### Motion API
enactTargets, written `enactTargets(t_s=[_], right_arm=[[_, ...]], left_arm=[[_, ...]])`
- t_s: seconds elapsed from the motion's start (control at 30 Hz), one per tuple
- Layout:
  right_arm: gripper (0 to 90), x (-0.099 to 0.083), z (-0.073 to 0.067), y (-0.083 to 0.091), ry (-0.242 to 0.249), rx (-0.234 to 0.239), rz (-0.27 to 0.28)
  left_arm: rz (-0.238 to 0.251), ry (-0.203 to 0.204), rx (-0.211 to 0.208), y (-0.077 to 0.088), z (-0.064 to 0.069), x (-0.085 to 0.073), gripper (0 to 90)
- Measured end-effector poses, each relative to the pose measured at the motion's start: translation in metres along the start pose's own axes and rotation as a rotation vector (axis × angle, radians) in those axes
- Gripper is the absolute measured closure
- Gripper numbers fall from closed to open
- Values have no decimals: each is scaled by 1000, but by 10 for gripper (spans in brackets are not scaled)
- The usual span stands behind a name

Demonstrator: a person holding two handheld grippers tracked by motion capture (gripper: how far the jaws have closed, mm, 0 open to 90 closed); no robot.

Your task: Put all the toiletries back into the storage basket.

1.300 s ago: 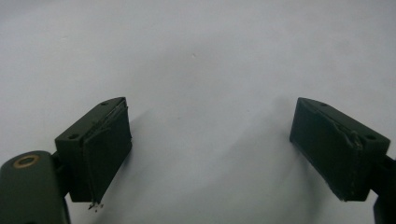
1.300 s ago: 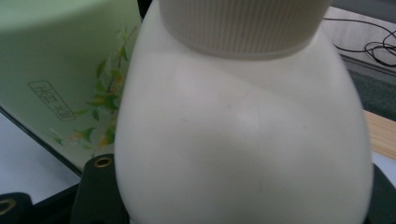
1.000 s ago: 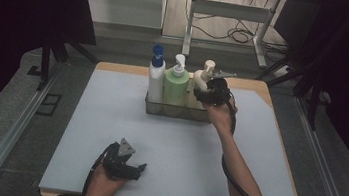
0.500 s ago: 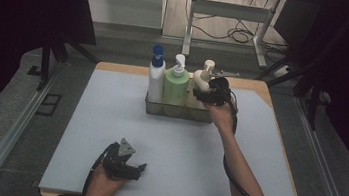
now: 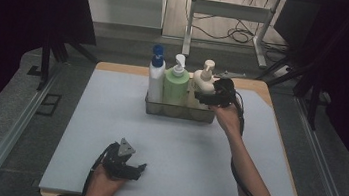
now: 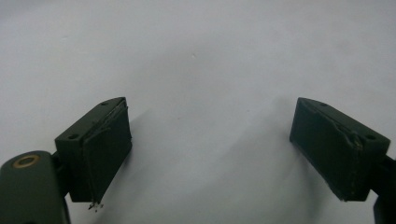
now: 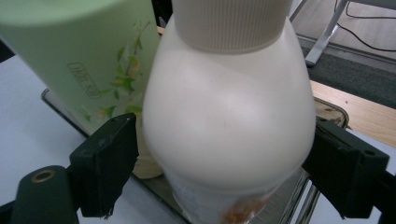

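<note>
I note the right gripper (image 7: 219, 163), jaws just opened and straddling the upright cream bottle (image 7: 229, 116) at frame centre, pads seemingly clear; left gripper (image 6: 210, 158) open, empty.

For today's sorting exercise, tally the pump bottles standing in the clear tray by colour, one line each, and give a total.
White pump bottle with blue cap: 1
Pale green pump bottle: 1
Cream pump bottle: 1
Total: 3, all in the clear rectangular tray
</note>
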State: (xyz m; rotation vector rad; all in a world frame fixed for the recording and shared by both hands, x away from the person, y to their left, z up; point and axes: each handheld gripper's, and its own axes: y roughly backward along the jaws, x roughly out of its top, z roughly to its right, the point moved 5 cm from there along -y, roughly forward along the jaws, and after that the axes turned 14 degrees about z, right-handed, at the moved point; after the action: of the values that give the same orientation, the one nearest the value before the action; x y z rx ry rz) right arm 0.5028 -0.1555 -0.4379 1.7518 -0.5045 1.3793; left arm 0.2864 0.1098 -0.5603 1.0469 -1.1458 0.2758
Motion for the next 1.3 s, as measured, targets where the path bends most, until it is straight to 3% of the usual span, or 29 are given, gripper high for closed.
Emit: enactTargets(t_s=[0.53,0.87,1.07,1.3], right_arm=[[190,-3,-1,30,21,51,-17],[322,-11,11,42,22,22,-41],[448,-15,19,46,14,0,-58],[696,-17,27,44,-1,-24,-66]], left_arm=[[2,3,0,0,0,0,123],[2,3,0,0,0,0,123],[2,3,1,0,0,0,123],[2,3,0,0,0,0,123]])
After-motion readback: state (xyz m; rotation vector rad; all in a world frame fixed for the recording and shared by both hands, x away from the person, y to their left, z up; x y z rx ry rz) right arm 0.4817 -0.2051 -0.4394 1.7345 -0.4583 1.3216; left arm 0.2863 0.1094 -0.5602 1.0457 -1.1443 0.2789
